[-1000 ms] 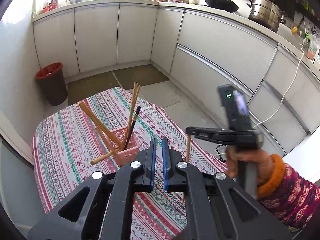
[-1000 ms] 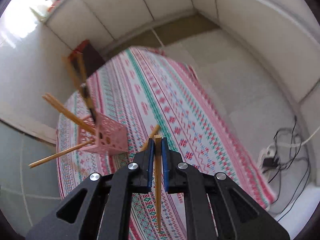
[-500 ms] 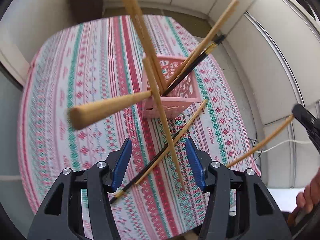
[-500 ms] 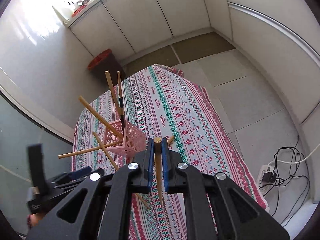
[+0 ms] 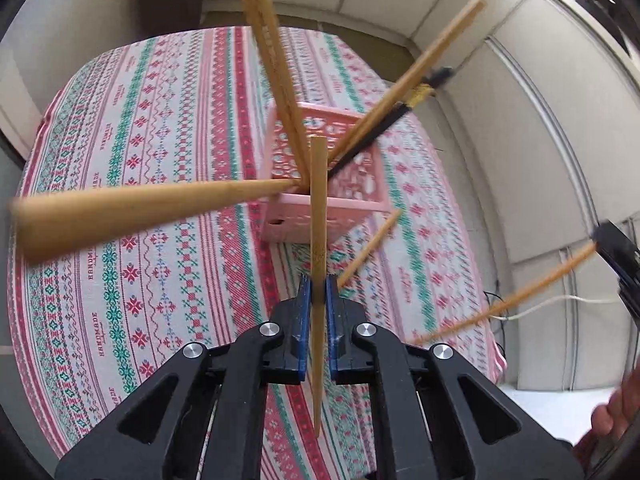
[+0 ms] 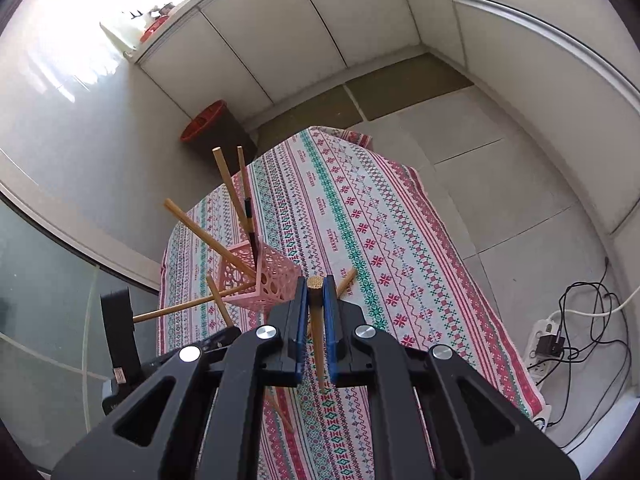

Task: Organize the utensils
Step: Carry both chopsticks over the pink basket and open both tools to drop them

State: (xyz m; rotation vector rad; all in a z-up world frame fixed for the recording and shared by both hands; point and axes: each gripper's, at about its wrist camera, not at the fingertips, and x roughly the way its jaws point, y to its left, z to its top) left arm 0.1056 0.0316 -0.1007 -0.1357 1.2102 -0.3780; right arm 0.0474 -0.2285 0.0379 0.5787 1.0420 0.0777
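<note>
Chopstick (image 5: 318,216) clamped between left gripper (image 5: 315,292) fingers, before basket (image 5: 352,204)

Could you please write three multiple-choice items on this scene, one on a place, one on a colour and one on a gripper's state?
1. Where does the pink basket stand?
A. on the floor
B. on the patterned tablecloth
C. on the counter

2. What colour is the rim of the bin by the wall?
A. red
B. blue
C. yellow

3. What is the left gripper doing?
A. standing wide open
B. clamping a spoon
C. clamping a wooden chopstick

Answers:
1 B, the basket sits on the striped cloth.
2 A, its rim is plainly red.
3 C, the blue pads press on the chopstick from both sides.
</note>
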